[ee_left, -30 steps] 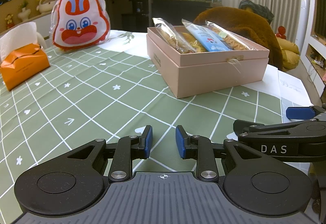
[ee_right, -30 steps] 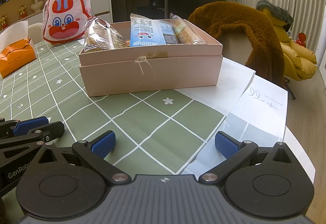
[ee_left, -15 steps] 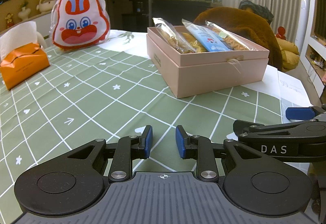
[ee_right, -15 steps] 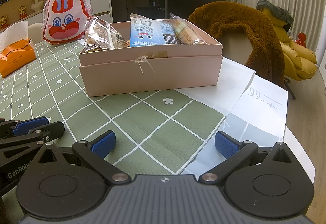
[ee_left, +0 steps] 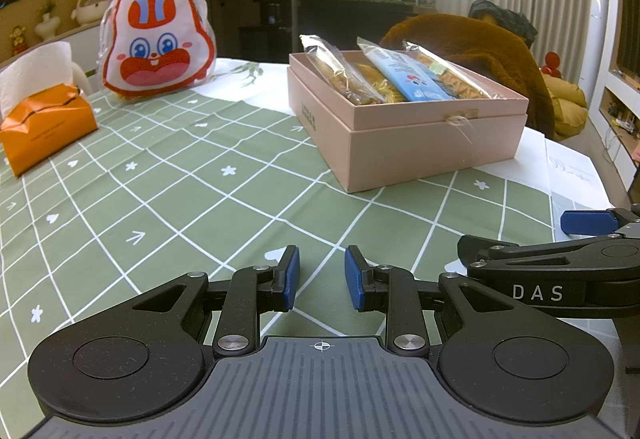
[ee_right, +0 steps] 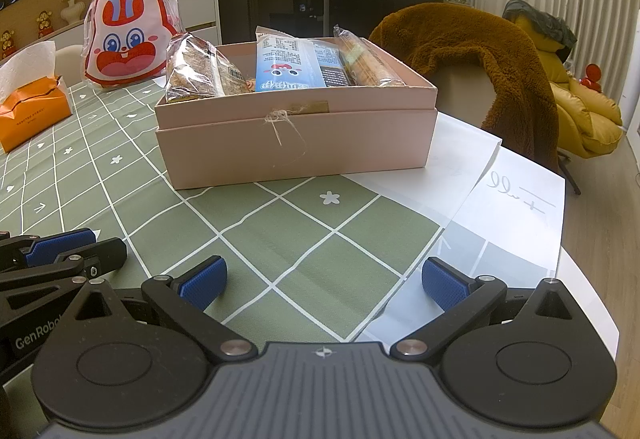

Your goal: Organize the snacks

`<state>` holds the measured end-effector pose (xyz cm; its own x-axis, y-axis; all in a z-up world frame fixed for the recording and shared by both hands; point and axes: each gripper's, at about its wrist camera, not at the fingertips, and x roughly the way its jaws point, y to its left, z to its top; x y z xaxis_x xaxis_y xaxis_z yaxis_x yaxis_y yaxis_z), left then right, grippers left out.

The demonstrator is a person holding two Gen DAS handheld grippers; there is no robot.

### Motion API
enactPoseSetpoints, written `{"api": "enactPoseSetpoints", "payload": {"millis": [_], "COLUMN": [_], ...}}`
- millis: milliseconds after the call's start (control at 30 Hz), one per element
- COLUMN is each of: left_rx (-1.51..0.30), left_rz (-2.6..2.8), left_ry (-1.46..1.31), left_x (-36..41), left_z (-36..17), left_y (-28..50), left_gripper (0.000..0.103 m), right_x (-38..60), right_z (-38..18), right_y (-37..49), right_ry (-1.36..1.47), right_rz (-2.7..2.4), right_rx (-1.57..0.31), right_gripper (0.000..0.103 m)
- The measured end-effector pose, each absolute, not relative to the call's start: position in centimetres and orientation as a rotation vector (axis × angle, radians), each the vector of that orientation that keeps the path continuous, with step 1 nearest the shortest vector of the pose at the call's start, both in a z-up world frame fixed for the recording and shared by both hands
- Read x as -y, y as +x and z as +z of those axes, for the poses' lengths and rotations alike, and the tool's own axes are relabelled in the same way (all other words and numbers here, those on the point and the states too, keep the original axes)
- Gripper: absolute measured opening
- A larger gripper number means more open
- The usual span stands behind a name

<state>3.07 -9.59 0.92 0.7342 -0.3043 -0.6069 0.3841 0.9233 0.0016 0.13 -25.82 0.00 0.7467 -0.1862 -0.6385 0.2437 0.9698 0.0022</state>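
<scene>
Snacks (ee_right: 294, 65) stand packed side by side in the pink box (ee_right: 296, 143) at frame centre on the table (ee_right: 320, 239); we hold the left claw (ee_left: 318, 277) narrowly parted, the right claw (ee_right: 324, 283) wide apart, both empty.

"DAS" on right tool (ee_left: 560, 271)

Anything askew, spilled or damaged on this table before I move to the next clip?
Nothing spilled or damaged. The snack packets stand slanted in the pink box, their tops poking above its rim, rather than lying flat. A frayed twine bow dangles down the box front. Both hand-held grippers are empty.
</scene>
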Motion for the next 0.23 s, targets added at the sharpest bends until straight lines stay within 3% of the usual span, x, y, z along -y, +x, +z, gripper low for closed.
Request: {"api": "enactPoseSetpoints", "payload": {"millis": [233], "left_rx": [-0.645], "left_rz": [-0.384], "left_ry": [0.128], "left_x": [9.58], "left_z": [0.92], "left_y": [3.13], "left_gripper": [0.029], "right_x": [25.82], "right_z": [0.00], "right_y": [0.14], "right_ry": [0.087], "right_rz": [-0.235], "right_rx": [-0.689], "right_gripper": [0.103]}}
